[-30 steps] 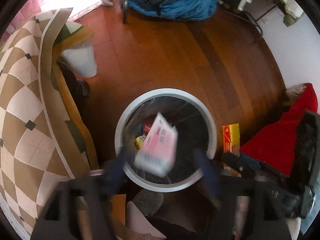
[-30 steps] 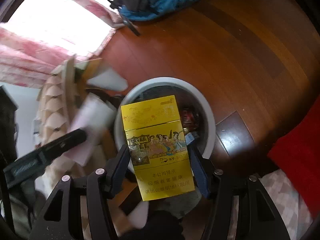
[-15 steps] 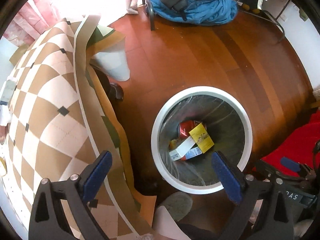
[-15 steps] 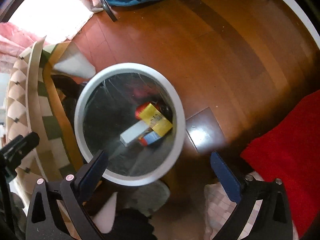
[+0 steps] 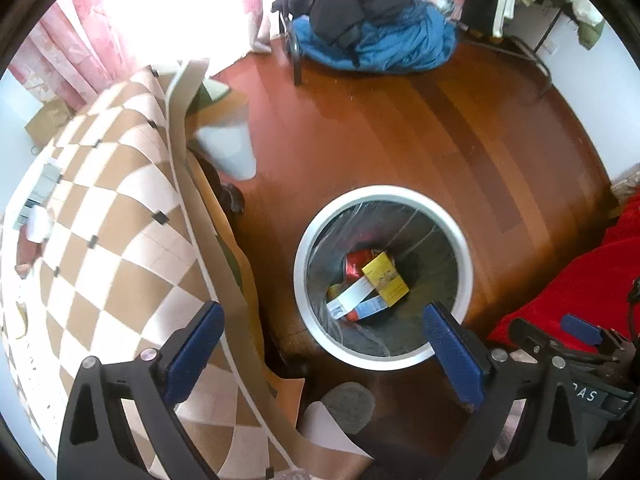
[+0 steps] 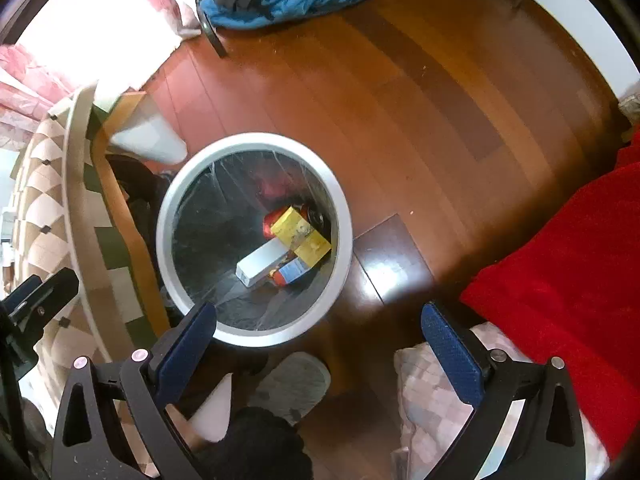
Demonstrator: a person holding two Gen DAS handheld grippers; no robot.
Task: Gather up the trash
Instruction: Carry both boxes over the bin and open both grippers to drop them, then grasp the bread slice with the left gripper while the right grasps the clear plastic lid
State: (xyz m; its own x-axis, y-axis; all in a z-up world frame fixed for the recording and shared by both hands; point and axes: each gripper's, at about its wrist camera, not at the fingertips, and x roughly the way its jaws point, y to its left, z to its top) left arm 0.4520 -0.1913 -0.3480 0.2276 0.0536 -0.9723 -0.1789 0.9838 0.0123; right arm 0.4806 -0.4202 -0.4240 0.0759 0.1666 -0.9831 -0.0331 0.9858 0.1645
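A round white-rimmed trash bin (image 5: pixel 316 328) with a clear liner stands on the wooden floor; it also shows in the right wrist view (image 6: pixel 192 184). Inside lie a yellow box (image 5: pixel 385 277) (image 6: pixel 302 236), a white box (image 5: pixel 352 296) (image 6: pixel 262 261) and a red item (image 5: pixel 354 262). My left gripper (image 5: pixel 324 356) is open and empty, above the bin's near rim. My right gripper (image 6: pixel 320 348) is open and empty, above the floor just in front of the bin. The right gripper also shows at the right edge of the left wrist view (image 5: pixel 576 332).
A table with a checkered cloth (image 5: pixel 100 208) stands left of the bin, with a small white bin (image 5: pixel 228 148) under its edge. A red cloth (image 6: pixel 568 264) lies at the right. Blue and dark clothes (image 5: pixel 372 44) are piled at the back. A grey slipper (image 6: pixel 292 384) is near the bottom.
Both boxes have been let go and dropped into the bin. Both grippers opened wide and pulled back higher above the bin.
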